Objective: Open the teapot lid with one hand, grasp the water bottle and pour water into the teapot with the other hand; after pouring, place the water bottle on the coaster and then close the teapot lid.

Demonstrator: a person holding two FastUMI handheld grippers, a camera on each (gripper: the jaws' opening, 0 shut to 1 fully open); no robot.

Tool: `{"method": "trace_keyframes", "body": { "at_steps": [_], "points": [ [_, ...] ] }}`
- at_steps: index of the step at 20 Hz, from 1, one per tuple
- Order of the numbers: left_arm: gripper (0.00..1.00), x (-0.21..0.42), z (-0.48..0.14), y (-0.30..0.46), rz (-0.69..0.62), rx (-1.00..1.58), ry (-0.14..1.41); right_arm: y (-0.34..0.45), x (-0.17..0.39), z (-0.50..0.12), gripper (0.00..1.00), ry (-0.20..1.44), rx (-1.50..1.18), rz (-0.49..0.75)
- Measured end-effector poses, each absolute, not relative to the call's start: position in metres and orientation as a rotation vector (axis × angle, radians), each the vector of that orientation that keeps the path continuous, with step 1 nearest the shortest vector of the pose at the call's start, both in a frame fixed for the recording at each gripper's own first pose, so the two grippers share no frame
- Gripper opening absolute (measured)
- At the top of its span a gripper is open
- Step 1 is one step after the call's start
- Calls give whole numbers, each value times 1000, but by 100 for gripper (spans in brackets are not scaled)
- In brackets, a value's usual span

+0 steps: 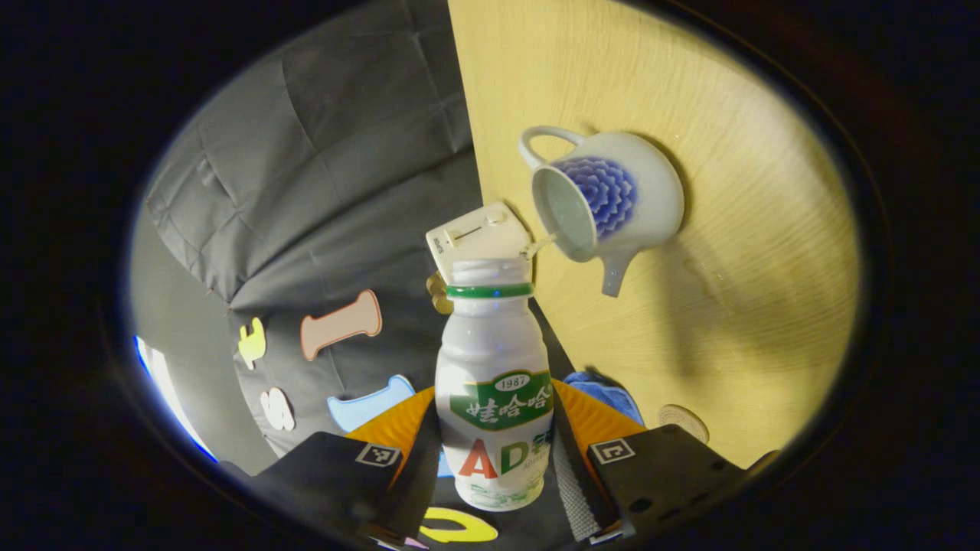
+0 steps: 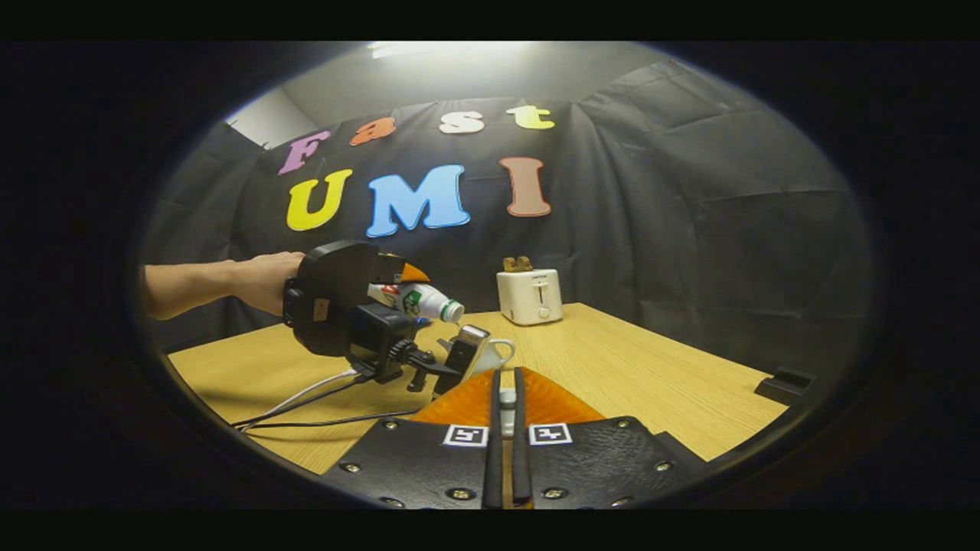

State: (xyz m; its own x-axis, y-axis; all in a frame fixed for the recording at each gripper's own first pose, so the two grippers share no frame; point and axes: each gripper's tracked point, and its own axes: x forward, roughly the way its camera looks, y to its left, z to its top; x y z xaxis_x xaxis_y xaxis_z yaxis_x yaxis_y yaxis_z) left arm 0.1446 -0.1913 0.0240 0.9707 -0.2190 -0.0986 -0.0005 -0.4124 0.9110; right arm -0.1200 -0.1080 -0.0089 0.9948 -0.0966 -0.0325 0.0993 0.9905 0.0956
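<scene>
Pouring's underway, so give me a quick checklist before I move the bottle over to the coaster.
1. Left gripper shut on white plastic bottle with green neck ring: ok.
2. White ceramic teapot with blue flower pattern has its lid off: ok.
3. Thin stream reaches the teapot's opening: ok.
4. Water level inside the teapot: cannot tell.
5. Round woven coaster bare on the wooden table: ok.
6. Right gripper holding the lid: cannot tell; something small and white sits between its fingers.

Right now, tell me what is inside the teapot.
The teapot shows a pale inner wall; a thin stream from the water bottle enters. Water level cannot be told.
</scene>
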Motion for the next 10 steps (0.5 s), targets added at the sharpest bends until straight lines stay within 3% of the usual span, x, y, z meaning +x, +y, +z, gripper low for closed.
{"method": "trace_keyframes", "body": {
  "at_steps": [2,3,4,6,8,10],
  "points": [
    [80,143,22,-193,-244,2001,-156,-108,-121,-7,0,22,99,-97],
    [80,143,21,-193,-247,2005,-154,-108,-121,-6,6,22,98,-98],
    [75,143,21,-194,-250,2009,-154,-108,-120,-8,0,23,97,-98],
    [80,143,21,-195,-253,2024,-157,-108,-120,-7,22,25,99,-98],
    [80,142,19,-197,-260,2032,-158,-109,-121,-7,22,24,96,-100],
    [80,142,20,-198,-262,2037,-164,-109,-121,-7,6,23,96,-101]
  ]
}}
